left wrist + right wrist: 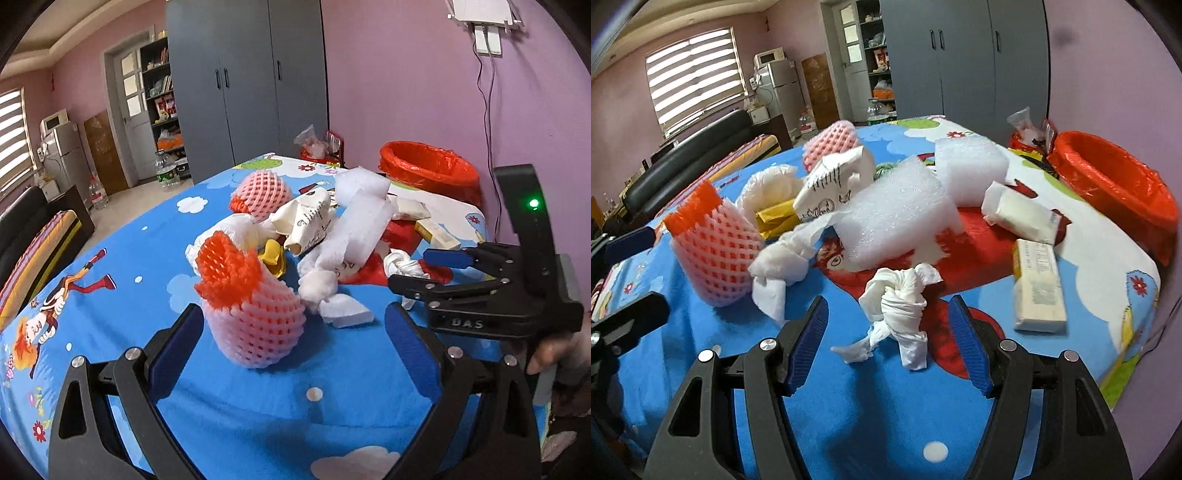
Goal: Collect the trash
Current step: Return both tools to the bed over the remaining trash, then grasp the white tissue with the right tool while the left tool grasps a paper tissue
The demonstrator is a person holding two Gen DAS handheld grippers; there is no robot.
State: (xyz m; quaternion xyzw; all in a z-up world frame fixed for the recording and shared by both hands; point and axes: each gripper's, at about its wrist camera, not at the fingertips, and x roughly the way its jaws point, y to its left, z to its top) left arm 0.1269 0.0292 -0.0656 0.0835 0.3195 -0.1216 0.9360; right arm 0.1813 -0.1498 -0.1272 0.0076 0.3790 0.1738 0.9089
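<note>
Pink-walled room with a grey wardrobe (243, 74), a slatted window blind (696, 74) and a small fridge (781, 92) at the far side; work surface is a table under a blue cartoon-print cloth (258, 406)

Trash heaped mid-table: two pink foam fruit nets, one near (255, 321) with an orange-red frilled top, standing upright; one further back (260, 194). Between and around them: a crumpled printed paper bag (831, 192), sheets of white foam wrap (897, 214), a yellow wrapper (775, 218), a knotted white tissue (899, 299), a white packet (1021, 216), a pale carton (1039, 286) lying flat near the right edge

Red-lined waste bin (430, 171) stands off the table's far right corner, against the wall; a second small red container of bagged scraps (319, 146) sits behind the table

Left gripper (293, 325): jaws wide apart, near foam net standing in the gap toward the left finger, pads not pressing on it, nothing held

Right gripper (888, 317): jaws partly open, knotted tissue lying between the blue pads (809, 343), no contact visible on either side, nothing held. In the left wrist view this gripper (424, 269) reaches in from the right, a hand (550, 350) on its handle
</note>
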